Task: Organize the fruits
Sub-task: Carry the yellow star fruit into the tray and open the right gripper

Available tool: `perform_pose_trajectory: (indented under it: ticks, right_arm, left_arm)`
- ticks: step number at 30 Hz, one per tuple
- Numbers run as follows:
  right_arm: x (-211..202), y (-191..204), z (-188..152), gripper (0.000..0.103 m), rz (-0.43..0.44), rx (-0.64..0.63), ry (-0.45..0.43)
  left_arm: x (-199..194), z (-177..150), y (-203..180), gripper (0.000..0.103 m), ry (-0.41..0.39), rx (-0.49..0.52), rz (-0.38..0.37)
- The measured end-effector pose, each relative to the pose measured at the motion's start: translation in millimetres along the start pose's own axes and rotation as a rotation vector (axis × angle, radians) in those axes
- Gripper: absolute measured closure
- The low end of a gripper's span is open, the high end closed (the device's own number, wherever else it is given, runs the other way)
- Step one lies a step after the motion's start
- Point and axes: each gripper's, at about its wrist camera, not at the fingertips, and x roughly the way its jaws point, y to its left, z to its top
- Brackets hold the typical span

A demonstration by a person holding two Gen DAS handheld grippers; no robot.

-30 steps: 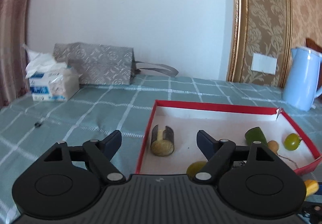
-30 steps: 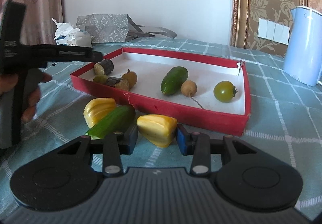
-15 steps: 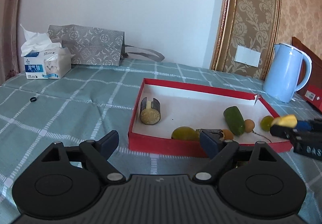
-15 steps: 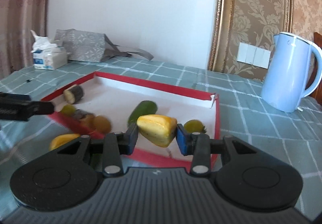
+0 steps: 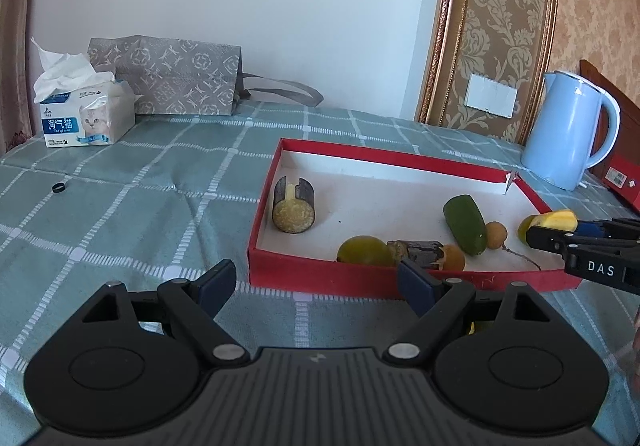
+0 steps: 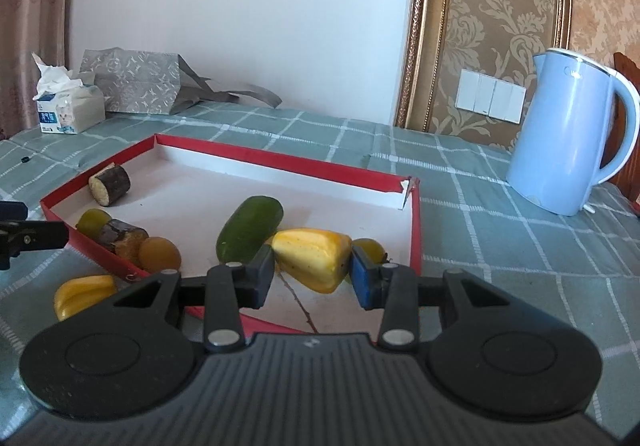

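My right gripper [image 6: 313, 273] is shut on a yellow fruit piece [image 6: 310, 258] and holds it above the red tray [image 6: 280, 161], over its near right part. In the left wrist view this gripper [image 5: 560, 230] comes in from the right with the yellow piece [image 5: 554, 219]. The tray [image 5: 316, 276] holds a green cucumber [image 6: 249, 228], a sugarcane stub [image 6: 110, 183], a second stub [image 6: 122, 238], a round brown fruit [image 6: 159, 254] and green fruits [image 5: 364, 252]. Another yellow piece [image 6: 84, 294] lies on the cloth outside the tray. My left gripper [image 5: 316, 286] is open and empty before the tray's near wall.
A blue kettle [image 6: 568, 133] stands right of the tray. A tissue box [image 5: 86, 117] and a grey paper bag [image 5: 172, 79] stand at the back left. A small black ring [image 5: 59, 187] lies on the checked cloth.
My right gripper lifted the yellow piece off the cloth and carried it forward over the tray. My left gripper pulled back out of the tray, toward its near side.
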Motion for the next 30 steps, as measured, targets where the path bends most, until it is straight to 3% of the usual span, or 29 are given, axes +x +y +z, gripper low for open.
perform_pose_trajectory:
  ticks: [15,26,29,30]
  right_arm:
    - [19,-8,1,0.065,-0.015,0.025,0.069]
    - [38,7,17,0.064,-0.062,-0.063,0.052]
    - [47,10,24,0.063,-0.070,-0.091,0.042]
    - [49,10,25,0.055,-0.068,-0.098,0.037]
  left_arm:
    - [2,-2,-4,0.015,0.018,0.022,-0.015]
    - [6,-5,-10,0.015,0.040,0.060,-0.019]
    - [7,-5,-10,0.015,0.042,0.060,-0.014]
    - [7,-5,-10,0.015,0.043,0.057,-0.015]
